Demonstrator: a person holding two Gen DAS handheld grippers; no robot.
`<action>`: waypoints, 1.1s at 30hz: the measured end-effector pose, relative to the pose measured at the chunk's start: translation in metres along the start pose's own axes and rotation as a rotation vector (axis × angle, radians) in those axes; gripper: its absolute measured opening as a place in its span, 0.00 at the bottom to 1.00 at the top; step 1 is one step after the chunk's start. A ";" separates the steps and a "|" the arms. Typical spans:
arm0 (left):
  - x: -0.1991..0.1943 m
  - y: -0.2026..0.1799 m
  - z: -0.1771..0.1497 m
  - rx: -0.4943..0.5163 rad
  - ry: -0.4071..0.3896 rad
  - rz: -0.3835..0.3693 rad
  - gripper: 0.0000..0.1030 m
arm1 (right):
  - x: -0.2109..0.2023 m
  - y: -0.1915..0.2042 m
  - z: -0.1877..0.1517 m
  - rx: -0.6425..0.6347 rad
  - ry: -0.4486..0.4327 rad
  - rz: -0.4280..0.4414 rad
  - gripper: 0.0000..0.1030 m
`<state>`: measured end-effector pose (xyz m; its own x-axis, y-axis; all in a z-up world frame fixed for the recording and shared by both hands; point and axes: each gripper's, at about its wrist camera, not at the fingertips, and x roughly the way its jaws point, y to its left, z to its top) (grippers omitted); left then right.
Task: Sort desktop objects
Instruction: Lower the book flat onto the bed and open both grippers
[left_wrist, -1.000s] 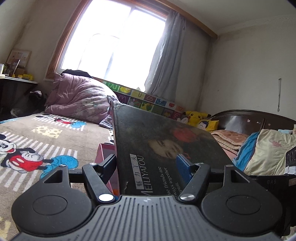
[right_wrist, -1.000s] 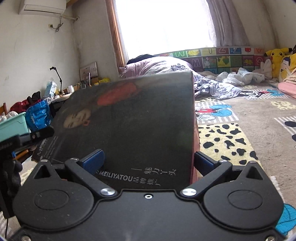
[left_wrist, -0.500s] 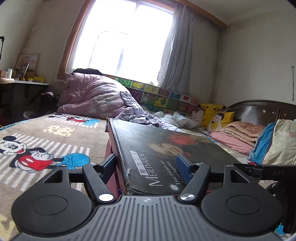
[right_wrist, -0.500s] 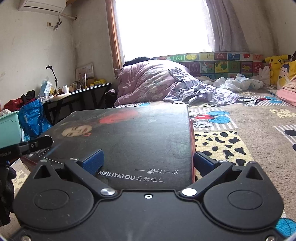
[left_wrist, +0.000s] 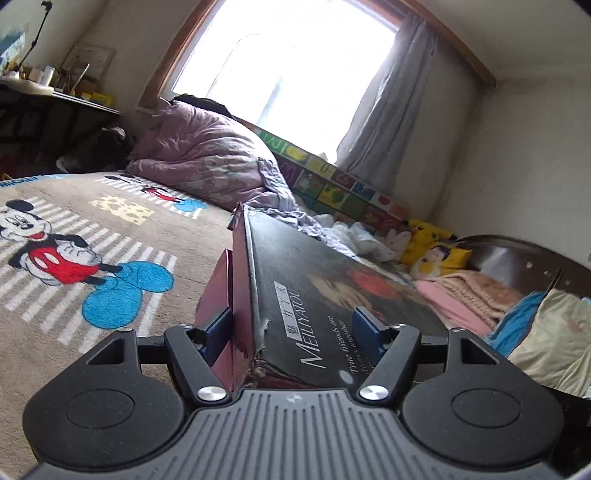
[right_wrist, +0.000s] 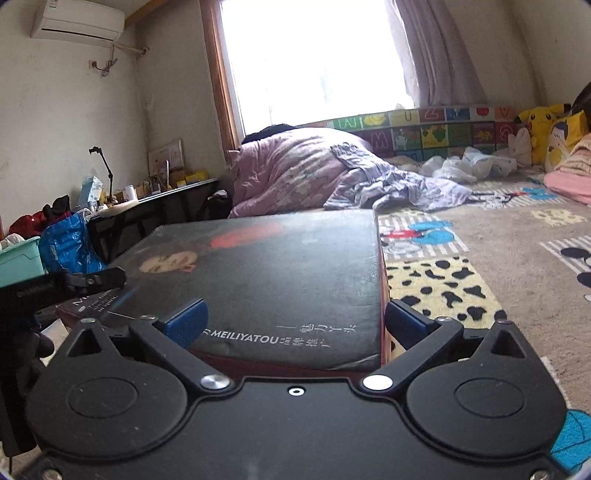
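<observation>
A large flat box (right_wrist: 277, 266) with a dark portrait lid printed "MEILIYATOU" and a dark red base is held between both grippers above the bed. My left gripper (left_wrist: 291, 332) clamps one edge: its left pad presses the red underside and its right pad the lid of the box (left_wrist: 332, 295), which looks tilted there. My right gripper (right_wrist: 295, 321) holds the near right corner, with one blue pad on the lid and the other against the red side wall. The left gripper (right_wrist: 88, 280) also shows at the box's left edge in the right wrist view.
Below lies a bed with a Mickey Mouse blanket (left_wrist: 92, 240) and a heaped pink quilt (right_wrist: 288, 173). A cluttered desk (right_wrist: 155, 199), blue bag (right_wrist: 70, 240) and green bin (right_wrist: 18, 254) stand left. Plush toys (right_wrist: 546, 122) and a dark headboard (left_wrist: 517, 258) are right.
The box has swung down from standing steeply with its lid facing the right camera to lying nearly flat. The left view has rolled a little. Both grips stay on it.
</observation>
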<state>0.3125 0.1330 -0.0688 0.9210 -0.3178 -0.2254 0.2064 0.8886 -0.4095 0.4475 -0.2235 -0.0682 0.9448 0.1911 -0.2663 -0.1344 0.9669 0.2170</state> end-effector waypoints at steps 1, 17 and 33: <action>-0.001 -0.001 0.001 0.005 0.002 -0.011 0.68 | 0.000 0.000 0.001 0.001 -0.001 0.002 1.00; -0.002 0.008 0.002 0.003 0.001 0.157 0.70 | 0.007 0.006 -0.001 -0.057 -0.016 -0.055 1.00; 0.025 -0.045 -0.012 0.278 0.020 0.097 0.69 | 0.048 0.013 0.014 -0.237 0.100 0.065 0.99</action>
<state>0.3226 0.0816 -0.0665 0.9347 -0.2312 -0.2701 0.2032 0.9708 -0.1276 0.4957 -0.2043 -0.0649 0.8990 0.2589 -0.3532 -0.2715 0.9623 0.0144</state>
